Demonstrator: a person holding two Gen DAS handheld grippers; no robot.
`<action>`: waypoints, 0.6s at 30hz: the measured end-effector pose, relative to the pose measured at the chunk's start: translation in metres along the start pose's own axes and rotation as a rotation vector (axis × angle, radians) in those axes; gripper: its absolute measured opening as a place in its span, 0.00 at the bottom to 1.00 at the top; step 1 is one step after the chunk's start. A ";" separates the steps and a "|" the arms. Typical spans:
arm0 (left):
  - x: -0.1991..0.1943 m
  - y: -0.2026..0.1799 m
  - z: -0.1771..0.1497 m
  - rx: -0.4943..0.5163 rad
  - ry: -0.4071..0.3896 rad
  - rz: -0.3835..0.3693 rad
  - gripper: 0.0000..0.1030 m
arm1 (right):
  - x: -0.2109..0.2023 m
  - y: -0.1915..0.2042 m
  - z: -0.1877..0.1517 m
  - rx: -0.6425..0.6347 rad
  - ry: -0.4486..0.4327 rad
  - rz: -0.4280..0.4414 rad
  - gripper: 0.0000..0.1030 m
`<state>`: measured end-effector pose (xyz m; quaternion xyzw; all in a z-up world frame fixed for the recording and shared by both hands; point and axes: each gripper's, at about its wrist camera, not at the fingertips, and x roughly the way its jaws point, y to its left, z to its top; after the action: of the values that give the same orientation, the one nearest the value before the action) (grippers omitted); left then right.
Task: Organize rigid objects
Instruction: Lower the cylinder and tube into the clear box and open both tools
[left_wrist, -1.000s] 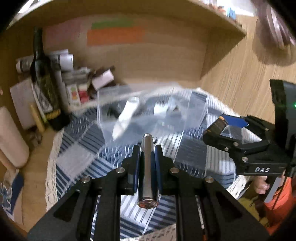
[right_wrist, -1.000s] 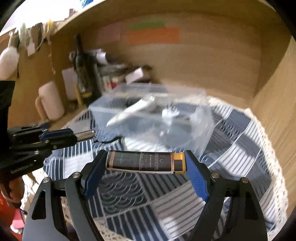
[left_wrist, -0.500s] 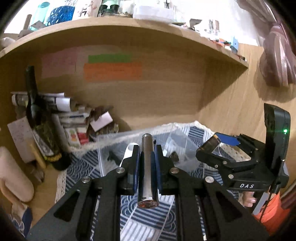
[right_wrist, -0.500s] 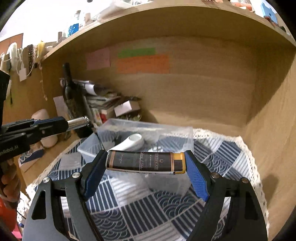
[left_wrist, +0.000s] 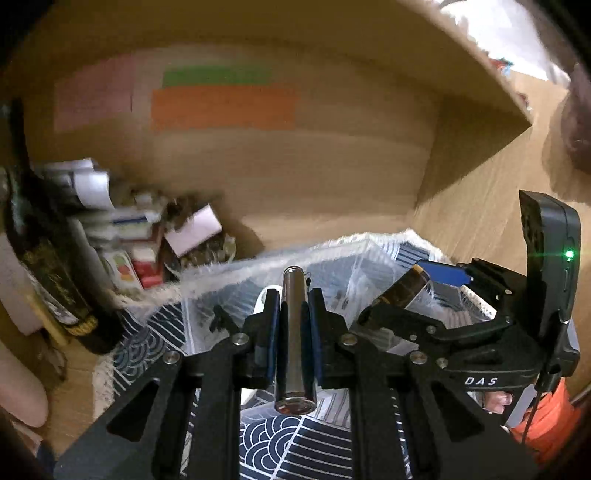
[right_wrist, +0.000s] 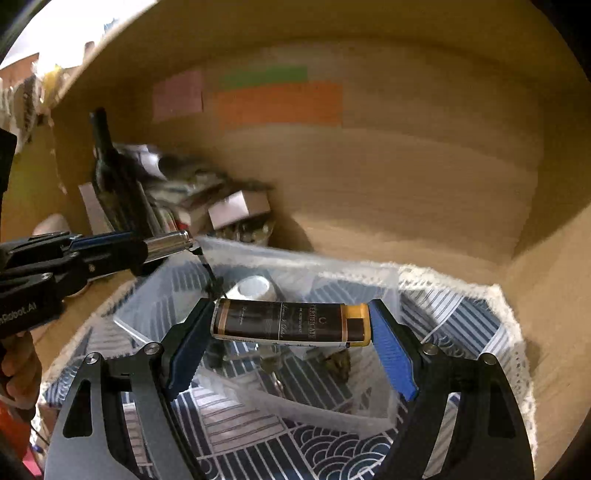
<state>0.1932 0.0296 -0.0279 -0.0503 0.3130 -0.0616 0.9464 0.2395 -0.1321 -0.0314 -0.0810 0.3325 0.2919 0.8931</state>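
Note:
My left gripper (left_wrist: 293, 306) is shut on a silver metal cylinder (left_wrist: 294, 332) that runs lengthwise between its pads and sticks out past the tips. In the right wrist view that left gripper (right_wrist: 147, 247) comes in from the left, and the metal cylinder (right_wrist: 168, 243) reaches the near left corner of a clear plastic bin (right_wrist: 295, 262). My right gripper (right_wrist: 291, 325) is shut on a dark brown tube with a gold end (right_wrist: 288, 324), held crosswise above the bin. The bin holds a white rounded object (right_wrist: 253, 288) and small dark items.
The bin stands on a blue-and-white patterned cloth (right_wrist: 461, 321) inside a wooden alcove with coloured paper notes (left_wrist: 221, 107) on its back wall. A dark wine bottle (left_wrist: 44, 258) and piled boxes (left_wrist: 147, 240) crowd the left side. A person's hand (right_wrist: 18, 369) holds the left gripper.
Both grippers have moved forward to the bin, which now lies under their tips. Each still holds its object the same way.

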 end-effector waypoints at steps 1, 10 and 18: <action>0.010 0.004 -0.003 -0.010 0.022 -0.008 0.14 | 0.008 0.000 -0.002 0.002 0.022 0.002 0.78; 0.057 0.009 -0.021 -0.002 0.146 -0.042 0.14 | 0.050 0.002 -0.016 0.003 0.133 0.004 0.78; 0.052 0.010 -0.022 -0.011 0.151 -0.028 0.18 | 0.052 0.001 -0.016 0.020 0.129 -0.013 0.86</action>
<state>0.2224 0.0308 -0.0778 -0.0552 0.3832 -0.0769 0.9188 0.2619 -0.1118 -0.0767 -0.0931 0.3918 0.2769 0.8724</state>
